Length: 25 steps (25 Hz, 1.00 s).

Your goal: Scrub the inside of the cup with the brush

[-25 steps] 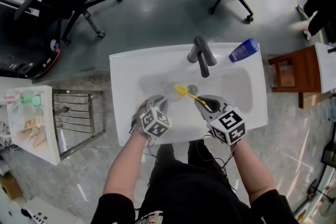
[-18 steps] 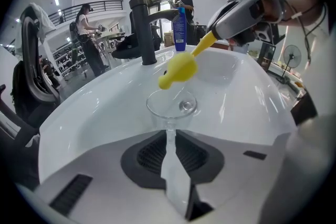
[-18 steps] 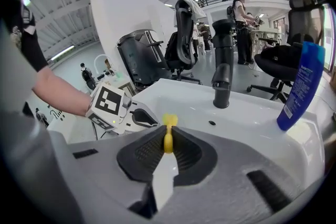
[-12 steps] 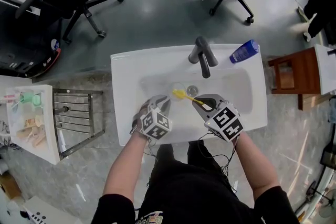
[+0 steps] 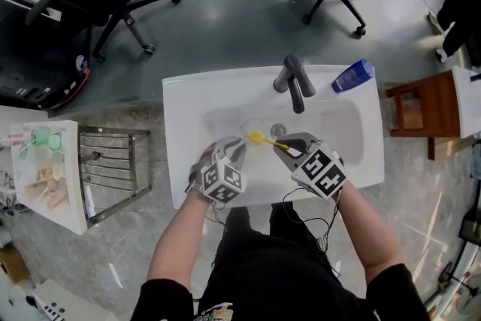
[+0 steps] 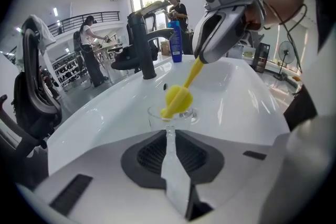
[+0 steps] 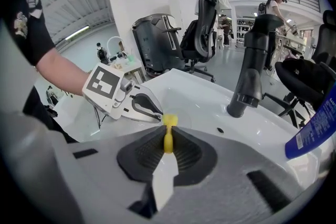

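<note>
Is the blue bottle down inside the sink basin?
No, the blue bottle stands on the sink rim, beside the faucet.

Your cup is in the sink, brush head in it; tap behind, bottle right of the tap.

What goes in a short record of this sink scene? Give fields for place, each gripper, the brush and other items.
Place: white sink, seen from above
Left gripper: shut on the clear cup at its rim
Right gripper: shut on the yellow brush by its handle
Brush: head at the cup's mouth
Other items: dark tap; blue bottle on the sink's back edge
</note>
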Tool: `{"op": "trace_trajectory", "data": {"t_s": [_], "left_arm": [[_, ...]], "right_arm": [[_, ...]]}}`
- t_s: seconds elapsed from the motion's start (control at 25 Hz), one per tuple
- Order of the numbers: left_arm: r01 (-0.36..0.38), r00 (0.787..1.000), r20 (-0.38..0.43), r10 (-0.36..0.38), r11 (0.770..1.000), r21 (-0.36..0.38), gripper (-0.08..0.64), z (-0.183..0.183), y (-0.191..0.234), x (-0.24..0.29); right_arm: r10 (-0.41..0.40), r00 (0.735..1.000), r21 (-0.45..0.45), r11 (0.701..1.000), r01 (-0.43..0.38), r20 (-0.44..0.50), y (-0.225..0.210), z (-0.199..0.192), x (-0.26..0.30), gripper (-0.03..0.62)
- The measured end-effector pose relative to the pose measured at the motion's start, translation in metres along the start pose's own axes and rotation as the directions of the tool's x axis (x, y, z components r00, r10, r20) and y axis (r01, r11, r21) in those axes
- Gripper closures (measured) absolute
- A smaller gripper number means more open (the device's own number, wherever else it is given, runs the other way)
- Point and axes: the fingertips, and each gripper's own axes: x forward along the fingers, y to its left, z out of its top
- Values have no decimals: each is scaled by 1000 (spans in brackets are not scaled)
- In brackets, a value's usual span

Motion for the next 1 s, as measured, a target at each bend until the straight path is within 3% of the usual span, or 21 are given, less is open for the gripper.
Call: {"op": "trace_trajectory", "data": {"t_s": [0.36,0.68,1.0], "left_arm": [[16,999,38,-18,999,49,514,7,0,-14],[23,998,54,-30,993,117,514,15,0,-24],[26,997,63,-38,985,170,514,13,2,-29]], "right_arm": [[41,997,-118,992,-49,-68,6,14,7,557],[28,986,-301,951,-77,-163,2,33,6,557],[-1,976,-308,949,-68,-219,-13,42,8,557]]}}
